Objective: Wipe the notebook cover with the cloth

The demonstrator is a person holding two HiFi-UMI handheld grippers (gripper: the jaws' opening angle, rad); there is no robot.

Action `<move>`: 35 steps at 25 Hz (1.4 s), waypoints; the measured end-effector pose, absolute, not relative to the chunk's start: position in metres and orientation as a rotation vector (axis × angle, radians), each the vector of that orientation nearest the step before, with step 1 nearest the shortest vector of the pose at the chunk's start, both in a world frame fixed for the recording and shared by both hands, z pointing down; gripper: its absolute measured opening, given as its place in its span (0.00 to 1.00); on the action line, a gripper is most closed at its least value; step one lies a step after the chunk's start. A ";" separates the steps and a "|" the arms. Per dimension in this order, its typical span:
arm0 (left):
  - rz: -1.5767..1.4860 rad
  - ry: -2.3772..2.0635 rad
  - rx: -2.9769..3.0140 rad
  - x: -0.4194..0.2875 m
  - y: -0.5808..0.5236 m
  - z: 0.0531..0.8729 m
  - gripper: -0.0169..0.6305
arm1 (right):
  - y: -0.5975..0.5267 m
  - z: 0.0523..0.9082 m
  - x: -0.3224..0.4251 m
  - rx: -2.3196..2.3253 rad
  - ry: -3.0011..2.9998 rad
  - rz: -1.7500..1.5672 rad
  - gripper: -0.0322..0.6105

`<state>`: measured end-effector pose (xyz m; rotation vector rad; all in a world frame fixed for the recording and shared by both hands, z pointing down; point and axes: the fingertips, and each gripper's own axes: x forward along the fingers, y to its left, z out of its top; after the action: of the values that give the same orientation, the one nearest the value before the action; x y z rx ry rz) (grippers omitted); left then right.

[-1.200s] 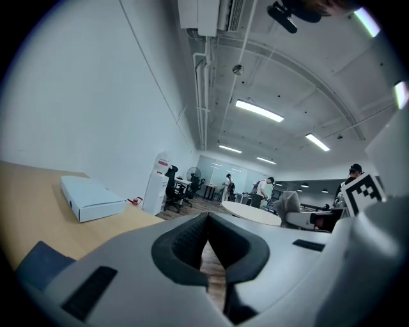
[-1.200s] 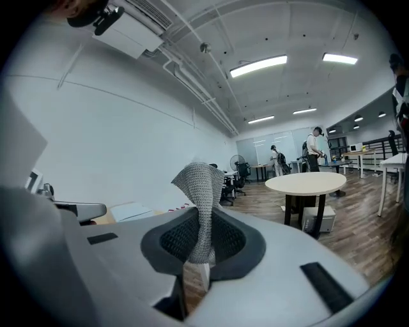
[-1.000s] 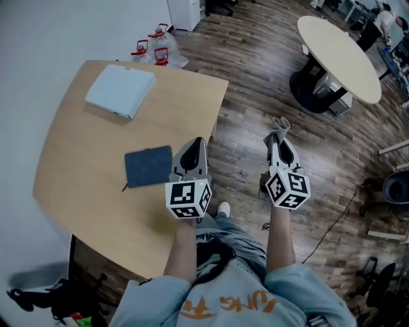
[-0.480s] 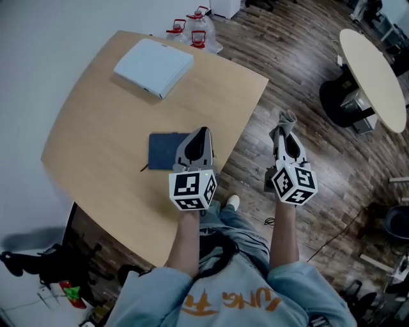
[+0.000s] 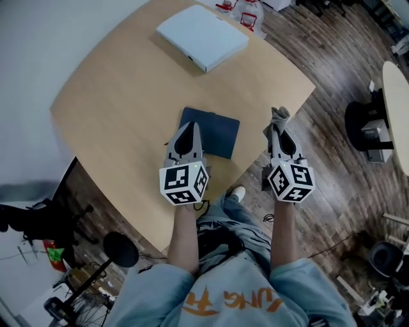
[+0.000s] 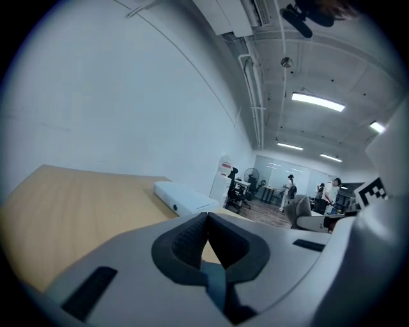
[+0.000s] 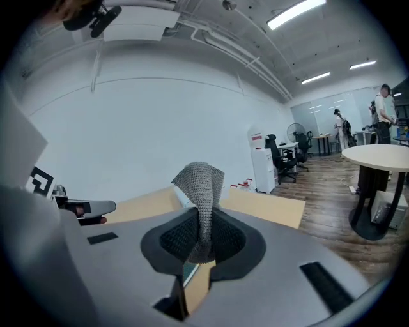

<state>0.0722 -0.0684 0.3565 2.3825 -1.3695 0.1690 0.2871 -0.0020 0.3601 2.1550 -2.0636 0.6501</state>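
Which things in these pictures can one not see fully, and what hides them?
- Notebook: head view, near corner covered by the left gripper.
- Cloth: right gripper view, lower part pinched inside the right gripper; full shape unknown.
- Bottles: head view, cut by top edge.

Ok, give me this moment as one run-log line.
left gripper: shut, empty | right gripper: shut on cloth | notebook: closed, flat on table | cloth: apart from notebook
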 end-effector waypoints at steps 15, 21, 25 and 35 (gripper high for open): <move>0.189 -1.485 2.125 -0.039 -0.088 0.441 0.05 | -0.070 0.428 0.146 1.776 -2.187 0.744 0.10; 0.285 -1.489 2.128 -0.052 -0.094 0.467 0.05 | -0.079 0.446 0.091 1.628 -2.224 0.747 0.10; 0.303 -1.470 2.130 -0.060 -0.101 0.474 0.05 | -0.087 0.455 0.061 1.561 -2.240 0.780 0.10; 0.368 -1.447 2.110 -0.079 -0.107 0.501 0.05 | -0.095 0.489 0.008 1.427 -2.237 0.872 0.10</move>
<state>-0.0786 -0.1072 0.5013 2.1097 -1.4473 0.3676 0.0077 -0.0952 0.4894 1.4265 -2.2374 0.8719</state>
